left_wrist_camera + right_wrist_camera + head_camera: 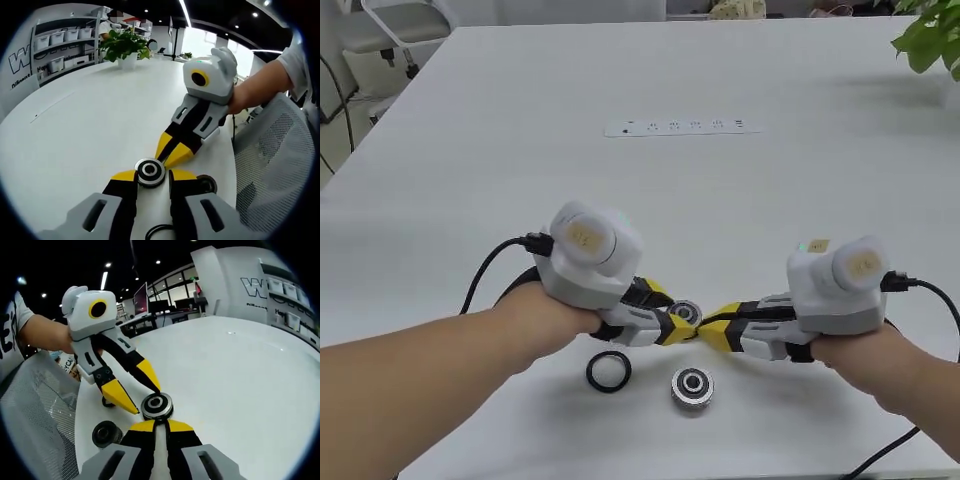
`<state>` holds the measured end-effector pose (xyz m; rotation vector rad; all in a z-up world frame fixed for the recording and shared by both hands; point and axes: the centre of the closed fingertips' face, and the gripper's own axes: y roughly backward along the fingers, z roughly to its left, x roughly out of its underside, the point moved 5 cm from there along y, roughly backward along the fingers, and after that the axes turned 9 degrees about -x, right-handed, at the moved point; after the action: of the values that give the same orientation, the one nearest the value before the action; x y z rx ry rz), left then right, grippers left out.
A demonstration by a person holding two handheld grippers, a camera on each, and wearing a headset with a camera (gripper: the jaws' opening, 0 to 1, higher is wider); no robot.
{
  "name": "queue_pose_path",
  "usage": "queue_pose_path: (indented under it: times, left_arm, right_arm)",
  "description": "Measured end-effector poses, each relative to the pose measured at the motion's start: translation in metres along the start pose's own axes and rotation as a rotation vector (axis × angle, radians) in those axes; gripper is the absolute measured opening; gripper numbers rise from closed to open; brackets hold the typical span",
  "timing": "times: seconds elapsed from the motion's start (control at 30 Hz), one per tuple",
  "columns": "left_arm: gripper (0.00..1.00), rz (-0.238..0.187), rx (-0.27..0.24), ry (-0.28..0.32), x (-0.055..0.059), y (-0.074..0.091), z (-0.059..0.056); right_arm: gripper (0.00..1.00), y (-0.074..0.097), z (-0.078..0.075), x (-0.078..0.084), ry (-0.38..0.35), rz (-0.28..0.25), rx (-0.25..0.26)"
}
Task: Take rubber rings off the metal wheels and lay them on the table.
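White table (800, 170), power strip (682, 127) at 12 o'clock. Left gripper (151, 175): jaws part-spread, clamping wheel (684, 313). Right gripper (156, 426): jaws almost closed, tips pinched at that wheel's rim. Loose ring (608, 371) at 7 o'clock and second wheel (692, 385) at 6 o'clock, both on the table.

my left gripper (681, 321) and right gripper (714, 328), low in the frame, are white-domed and grey-bodied, with black yellow-tipped jaws, trailing black cables (488, 272), and my sleeve (296, 62) is white.
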<state>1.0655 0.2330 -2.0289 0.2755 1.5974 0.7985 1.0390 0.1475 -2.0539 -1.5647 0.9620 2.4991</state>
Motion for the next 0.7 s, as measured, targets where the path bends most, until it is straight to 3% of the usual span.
queue_pose_path:
  times: [0.2,0.7]
  left_arm:
    - [0.15,-0.005,-0.006,-0.012,-0.0010,-0.0018,0.0012]
    - [0.08,0.001,-0.058,-0.117,-0.0022,-0.0056,-0.0004]
  right_arm:
    - [0.04,0.0001,0.0005,0.0002,-0.003,-0.004,0.002]
    - [0.01,0.0001,-0.0014,0.0011,-0.057,-0.035,0.012]
